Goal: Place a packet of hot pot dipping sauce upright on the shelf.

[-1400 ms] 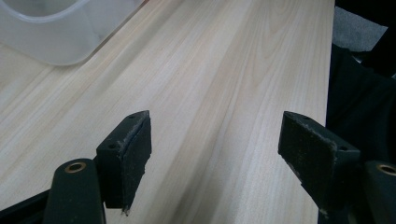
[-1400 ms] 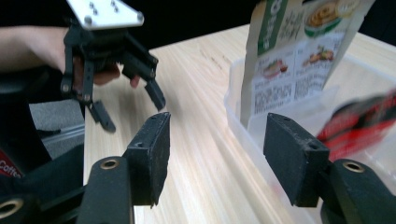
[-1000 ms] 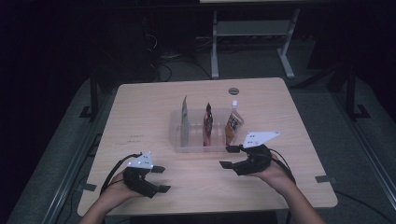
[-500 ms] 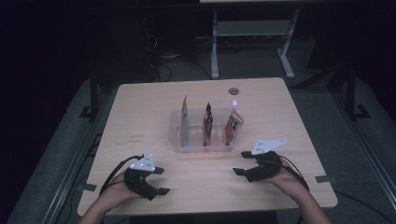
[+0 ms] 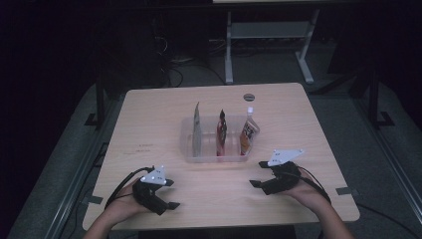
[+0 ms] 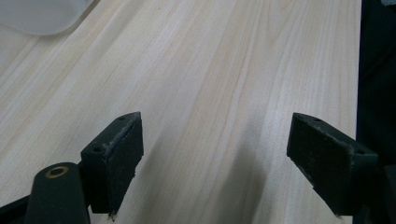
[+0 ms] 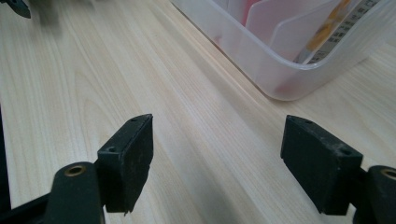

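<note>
A clear plastic bin (image 5: 219,158) with dividers stands mid-table. In it stand a beige pouch (image 5: 197,128), a red pouch (image 5: 221,134) and an orange-and-white capped pouch (image 5: 249,133). My left gripper (image 5: 171,194) rests near the table's front left, well short of the bin. Its jaws (image 6: 215,158) are open over bare wood after just opening, with nothing between them. My right gripper (image 5: 258,174) lies at the front right, a little in front of the bin's right corner (image 7: 261,60). Its jaws (image 7: 217,158) have also just been opening and are empty.
A small dark disc (image 5: 249,97) lies near the table's far edge. A white metal stand (image 5: 268,35) stands on the floor behind the table. The table's front edge is close under both hands. Bare wood lies between the grippers.
The right hand has sunk toward the tabletop and drawn back a little from the bin, with its jaws spreading wider. The left hand has stayed where it was.
</note>
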`<act>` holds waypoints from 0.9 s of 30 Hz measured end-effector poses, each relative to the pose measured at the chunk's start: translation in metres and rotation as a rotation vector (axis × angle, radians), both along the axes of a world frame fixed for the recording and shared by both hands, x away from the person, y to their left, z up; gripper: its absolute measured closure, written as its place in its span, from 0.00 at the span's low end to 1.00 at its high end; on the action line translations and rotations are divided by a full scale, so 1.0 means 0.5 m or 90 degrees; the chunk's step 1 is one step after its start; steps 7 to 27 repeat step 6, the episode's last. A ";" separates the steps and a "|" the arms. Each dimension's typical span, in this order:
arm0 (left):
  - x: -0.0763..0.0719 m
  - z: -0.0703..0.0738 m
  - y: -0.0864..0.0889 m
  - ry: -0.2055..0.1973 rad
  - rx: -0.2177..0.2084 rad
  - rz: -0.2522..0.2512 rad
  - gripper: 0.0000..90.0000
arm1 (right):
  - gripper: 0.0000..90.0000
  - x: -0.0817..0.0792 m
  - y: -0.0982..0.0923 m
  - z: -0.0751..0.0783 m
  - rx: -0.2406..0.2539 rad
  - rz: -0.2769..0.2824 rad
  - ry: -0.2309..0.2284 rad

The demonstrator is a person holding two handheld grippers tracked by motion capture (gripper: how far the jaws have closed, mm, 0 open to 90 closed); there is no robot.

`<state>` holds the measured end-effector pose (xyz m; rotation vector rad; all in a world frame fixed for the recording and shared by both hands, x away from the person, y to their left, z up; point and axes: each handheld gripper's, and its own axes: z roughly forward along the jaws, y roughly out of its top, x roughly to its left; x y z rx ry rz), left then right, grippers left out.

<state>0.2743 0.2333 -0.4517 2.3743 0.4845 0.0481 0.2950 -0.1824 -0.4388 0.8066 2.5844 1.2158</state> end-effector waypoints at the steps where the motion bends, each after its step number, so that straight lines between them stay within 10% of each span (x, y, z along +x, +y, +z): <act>1: 0.000 0.000 0.000 0.000 0.001 0.000 0.20 | 0.28 0.000 0.000 0.000 0.000 0.000 0.000; 27: 0.000 0.001 -0.001 -0.001 0.003 -0.003 0.20 | 0.27 0.000 0.000 0.001 0.006 0.003 -0.002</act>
